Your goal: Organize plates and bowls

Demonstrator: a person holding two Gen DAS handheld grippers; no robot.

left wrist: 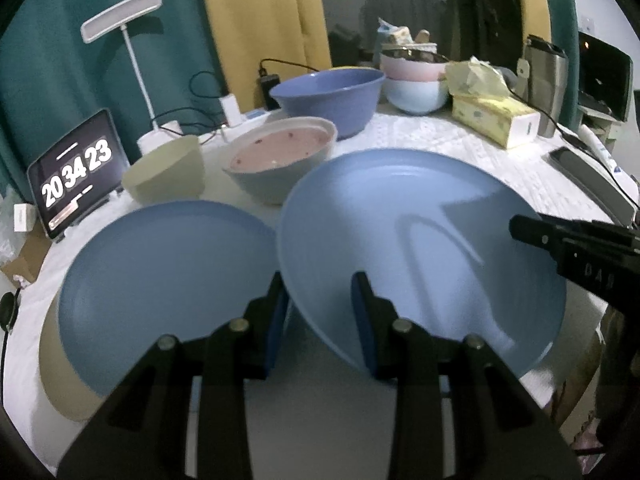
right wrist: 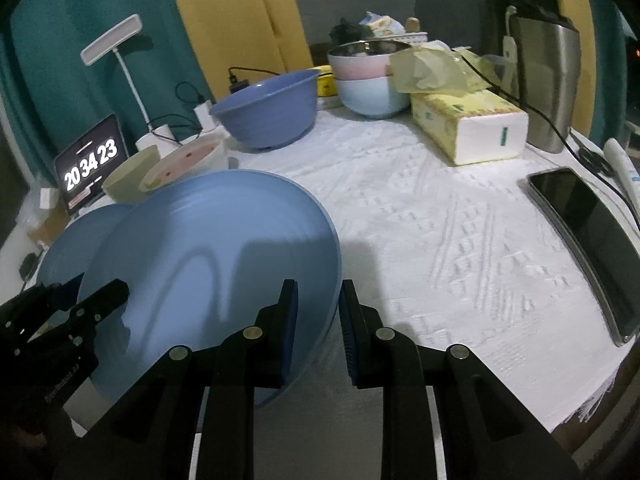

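A light blue plate [left wrist: 420, 220] [right wrist: 208, 232] hangs tilted above the white tablecloth, held at two sides. My left gripper [left wrist: 320, 300] [right wrist: 96, 292] is shut on its left rim. The right gripper [right wrist: 318, 304] [left wrist: 524, 230] is shut on the opposite rim. A second blue plate [left wrist: 160, 272] [right wrist: 68, 248] lies to the left on a beige plate [left wrist: 64, 380]. Behind them stand a beige bowl [left wrist: 168, 172], a grey bowl with a pink inside [left wrist: 280, 160], a big violet-blue bowl [left wrist: 328, 96] and a pink bowl stacked in a pale blue bowl [left wrist: 416, 80].
A tablet showing a clock [left wrist: 76, 172] and a white desk lamp [left wrist: 140, 60] stand at the back left. At the right are a tissue box [right wrist: 468, 128], a steel tumbler [right wrist: 548, 80], cables and a dark phone [right wrist: 588, 240] near the table's edge.
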